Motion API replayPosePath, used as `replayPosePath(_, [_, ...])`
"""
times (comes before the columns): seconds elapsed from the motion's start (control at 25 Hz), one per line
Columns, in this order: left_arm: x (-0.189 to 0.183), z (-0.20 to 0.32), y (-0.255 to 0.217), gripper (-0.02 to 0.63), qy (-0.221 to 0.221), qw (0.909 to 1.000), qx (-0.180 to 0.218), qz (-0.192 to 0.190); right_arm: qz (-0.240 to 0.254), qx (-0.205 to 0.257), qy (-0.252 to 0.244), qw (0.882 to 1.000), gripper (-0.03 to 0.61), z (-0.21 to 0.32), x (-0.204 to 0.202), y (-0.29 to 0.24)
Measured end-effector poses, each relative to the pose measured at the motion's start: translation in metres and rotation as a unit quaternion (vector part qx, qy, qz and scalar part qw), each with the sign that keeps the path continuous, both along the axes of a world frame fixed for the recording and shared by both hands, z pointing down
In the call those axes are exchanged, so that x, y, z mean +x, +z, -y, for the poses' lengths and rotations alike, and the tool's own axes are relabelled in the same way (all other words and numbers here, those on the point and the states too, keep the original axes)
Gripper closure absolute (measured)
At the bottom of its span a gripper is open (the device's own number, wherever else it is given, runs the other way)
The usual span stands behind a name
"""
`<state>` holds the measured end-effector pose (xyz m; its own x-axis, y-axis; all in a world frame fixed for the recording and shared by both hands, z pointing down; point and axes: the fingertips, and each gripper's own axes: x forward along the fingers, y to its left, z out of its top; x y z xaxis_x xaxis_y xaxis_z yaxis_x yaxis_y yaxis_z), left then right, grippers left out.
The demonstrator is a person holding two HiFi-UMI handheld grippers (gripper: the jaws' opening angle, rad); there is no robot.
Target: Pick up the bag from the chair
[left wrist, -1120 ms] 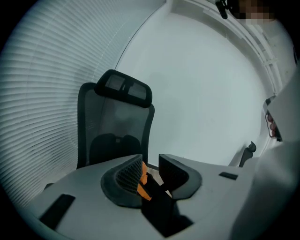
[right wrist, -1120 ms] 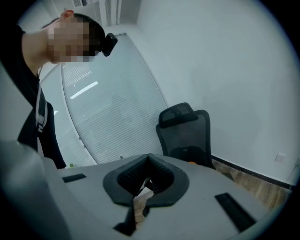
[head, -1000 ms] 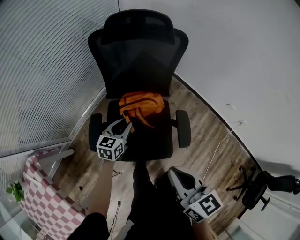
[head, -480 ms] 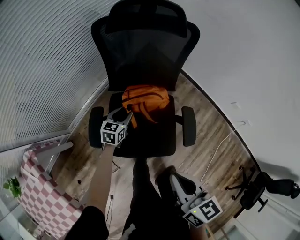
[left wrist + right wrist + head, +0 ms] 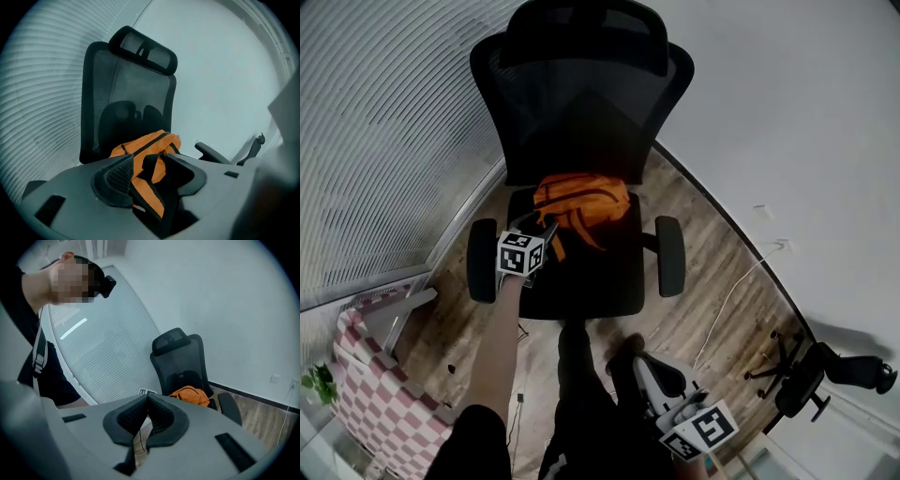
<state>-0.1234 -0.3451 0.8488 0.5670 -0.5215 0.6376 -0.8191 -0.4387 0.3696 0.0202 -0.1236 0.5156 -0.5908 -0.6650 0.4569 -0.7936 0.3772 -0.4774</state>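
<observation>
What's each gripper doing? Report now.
Left gripper: open, jaws have just been opening; part of the orange bag between them, not gripped.
Right gripper: shut, empty.

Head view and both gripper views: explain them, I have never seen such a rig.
A person holds a two-jaw gripper in each hand. The head view looks down from a camera on the person's head; the other two look along each gripper's jaws. An orange bag lies on a black chair. The left gripper has just been opening its jaws, which stand apart around the bag's strap without pressing it. The right gripper hangs low, shut and empty. Nothing is held.
</observation>
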Motion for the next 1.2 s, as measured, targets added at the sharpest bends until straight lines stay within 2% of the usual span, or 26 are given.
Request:
replayPosePath(0.24, [0.001, 0.004, 0.018, 0.418, 0.002, 0.9997, -0.011, 0.020, 0.000, -0.004, 0.003, 1.000, 0.560, 0.000, 0.000, 0.003])
replayPosePath(0.4, [0.004, 0.003, 0.018, 0.506, 0.008, 0.9996, -0.010, 0.027, 0.000, -0.005, 0.008, 1.000, 0.560, -0.001, 0.004, 0.004])
replayPosePath(0.68, [0.011, -0.005, 0.015, 0.557, 0.021, 0.9995, -0.008, 0.023, 0.001, -0.001, 0.011, 1.000, 0.560, 0.000, 0.006, 0.001])
replayPosePath(0.88, [0.016, -0.007, 0.004, 0.569, 0.031, 0.9993, -0.002, 0.023, 0.003, 0.005, 0.012, 1.000, 0.560, -0.002, 0.005, -0.002])
replayPosePath(1.2, [0.025, 0.001, -0.033, 0.572, 0.029, 0.9989, 0.035, 0.008, 0.009, 0.026, 0.006, 1.000, 0.560, 0.002, 0.000, -0.017])
